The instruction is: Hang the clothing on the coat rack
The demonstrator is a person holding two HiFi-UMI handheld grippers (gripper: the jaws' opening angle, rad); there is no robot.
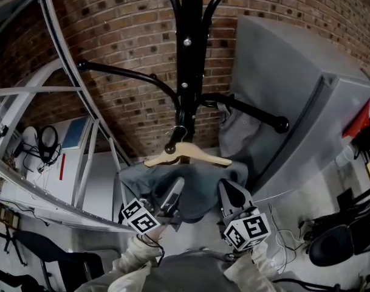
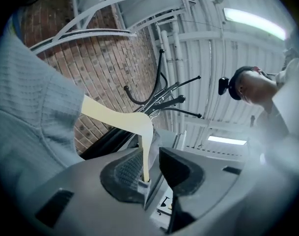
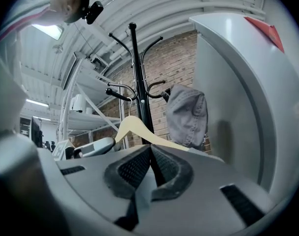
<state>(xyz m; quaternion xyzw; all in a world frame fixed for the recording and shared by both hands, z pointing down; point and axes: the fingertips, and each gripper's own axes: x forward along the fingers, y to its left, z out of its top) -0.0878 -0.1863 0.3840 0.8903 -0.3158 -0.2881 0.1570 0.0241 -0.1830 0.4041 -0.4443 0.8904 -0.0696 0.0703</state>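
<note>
A pale wooden hanger point(image 1: 188, 156) hangs by its hook at the black coat rack point(image 1: 189, 53), near the tip of a lower arm. A blue-grey garment point(image 1: 191, 190) is draped on it. My left gripper point(image 1: 175, 190) reaches up at the garment's left side. In the left gripper view its jaws stand open point(image 2: 151, 163), a pale part of the hanger point(image 2: 120, 122) lies against the left pad, and the garment point(image 2: 31, 107) fills the left. My right gripper point(image 1: 227, 190) is at the garment's right shoulder. Its jaws point(image 3: 151, 154) are shut below the hanger point(image 3: 132, 127), and nothing shows between them.
A grey denim piece point(image 1: 239, 129) hangs on the rack's right arm beside a tall grey cabinet point(image 1: 294, 102). A brick wall stands behind the rack. White metal shelving point(image 1: 51, 90) runs along the left. Cables and dark gear lie on the floor at the right.
</note>
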